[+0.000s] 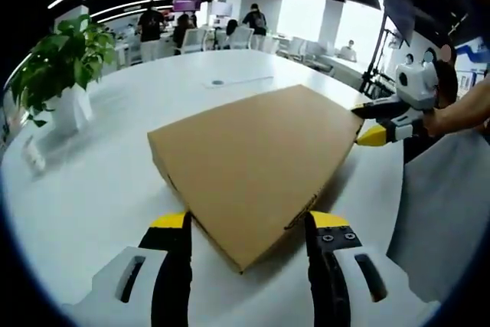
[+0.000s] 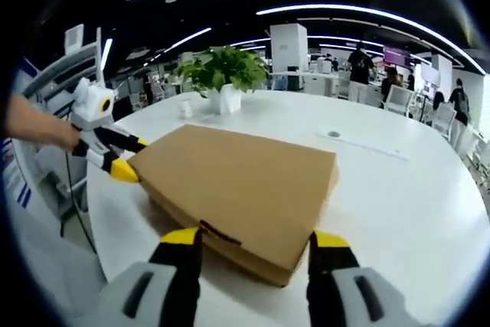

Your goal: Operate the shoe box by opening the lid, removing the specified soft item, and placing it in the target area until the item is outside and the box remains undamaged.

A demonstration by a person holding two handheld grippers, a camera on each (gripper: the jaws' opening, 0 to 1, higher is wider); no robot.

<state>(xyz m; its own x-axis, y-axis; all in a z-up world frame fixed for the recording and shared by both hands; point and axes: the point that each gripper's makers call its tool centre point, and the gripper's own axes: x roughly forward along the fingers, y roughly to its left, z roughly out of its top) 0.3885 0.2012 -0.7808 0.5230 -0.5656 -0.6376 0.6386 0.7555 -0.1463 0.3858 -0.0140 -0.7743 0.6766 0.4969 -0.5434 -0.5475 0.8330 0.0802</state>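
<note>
A flat brown cardboard shoe box lies shut on the round white table. In the left gripper view its near corner pokes between the yellow-tipped jaws of my left gripper, which stands open. My right gripper reaches in from the right, its jaws apart around the box's far corner. In the right gripper view the box shows a dark tab on its front edge. That edge sits between the spread jaws of my right gripper. My left gripper is at the far left corner, held by a hand.
A potted plant in a white pot stands at the table's left, also seen as the plant beyond the box. A small white object lies beside it. A round grommet is set in the table. People and chairs are at the back.
</note>
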